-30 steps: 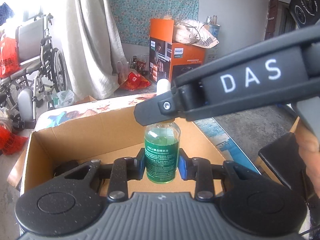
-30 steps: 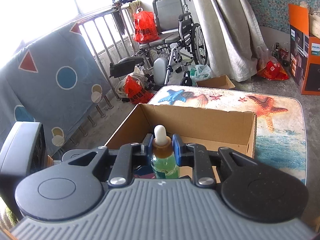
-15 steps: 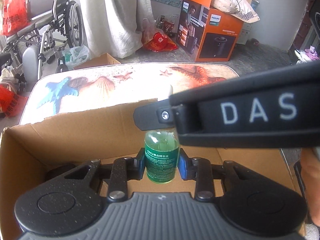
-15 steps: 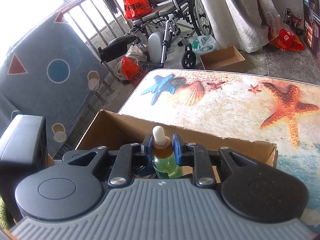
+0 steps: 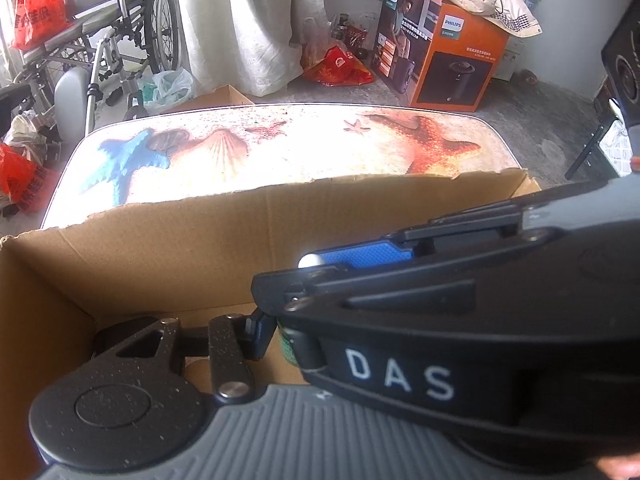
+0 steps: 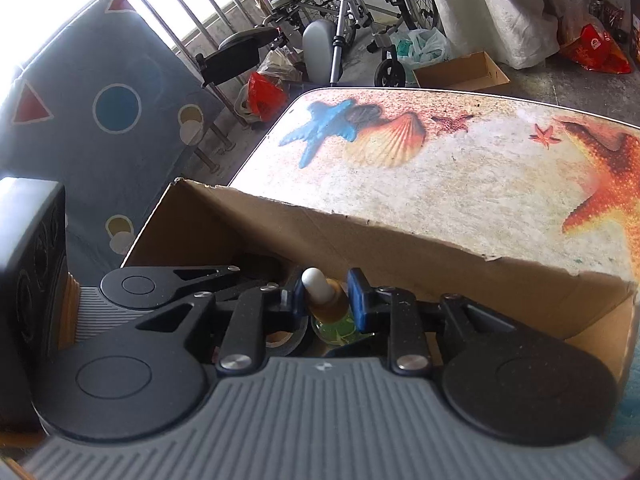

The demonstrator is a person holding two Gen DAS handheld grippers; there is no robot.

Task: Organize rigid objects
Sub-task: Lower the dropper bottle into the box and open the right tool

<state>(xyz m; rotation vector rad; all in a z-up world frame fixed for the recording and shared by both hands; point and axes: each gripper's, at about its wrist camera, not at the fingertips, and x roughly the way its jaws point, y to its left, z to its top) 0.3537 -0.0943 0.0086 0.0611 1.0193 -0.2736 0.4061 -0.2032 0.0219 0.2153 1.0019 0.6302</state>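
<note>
left wrist: close, looks down into cardboard box (image 5: 168,248), table (image 5: 304,148) at 12 | right wrist: same, close | shared: box, table, green bottle (image 6: 334,316)

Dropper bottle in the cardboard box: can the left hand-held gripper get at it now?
Probably yes: the dropper bottle stands between the left hand-held gripper's fingers, whose jaws have just been opening. The right hand-held gripper, also just opening, crosses only above, at the neck.
</note>
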